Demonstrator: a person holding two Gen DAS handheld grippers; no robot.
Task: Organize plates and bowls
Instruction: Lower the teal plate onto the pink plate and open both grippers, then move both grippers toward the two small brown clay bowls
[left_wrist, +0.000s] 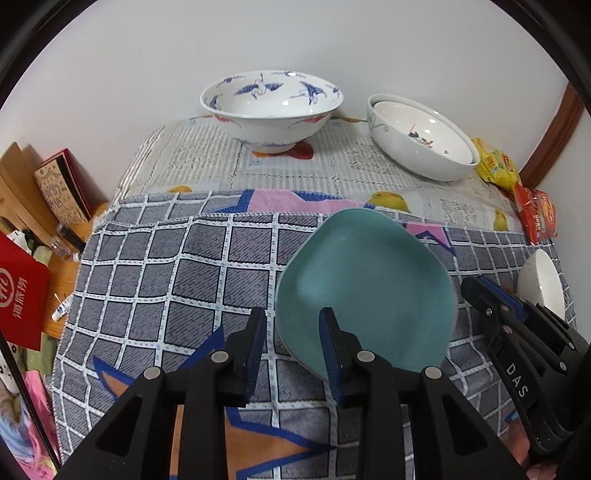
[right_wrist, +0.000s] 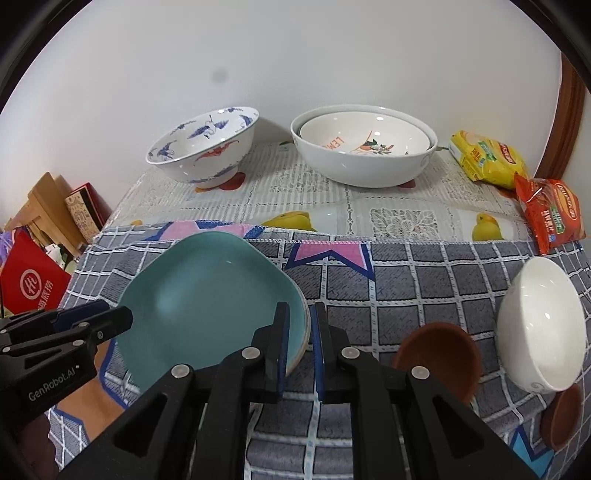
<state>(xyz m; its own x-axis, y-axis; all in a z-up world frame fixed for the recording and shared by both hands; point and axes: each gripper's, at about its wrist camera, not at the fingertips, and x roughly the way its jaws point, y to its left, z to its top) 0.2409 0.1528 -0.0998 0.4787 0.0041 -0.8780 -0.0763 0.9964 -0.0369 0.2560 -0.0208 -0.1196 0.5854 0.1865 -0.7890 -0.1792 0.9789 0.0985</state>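
Plate, teal and glazed, sits on the checked cloth: stiff, slick, chippable, so pinch the rim. Left tongs and right tongs straddle opposite edges, narrowly parted, not gripping.

wall: plain white, behind table | table cover: lace-print w/ fruit pics, checked grey cloth over near part | brown wood trim far right | left of table: wooden boards, red box, misc clutter | light: even, soft
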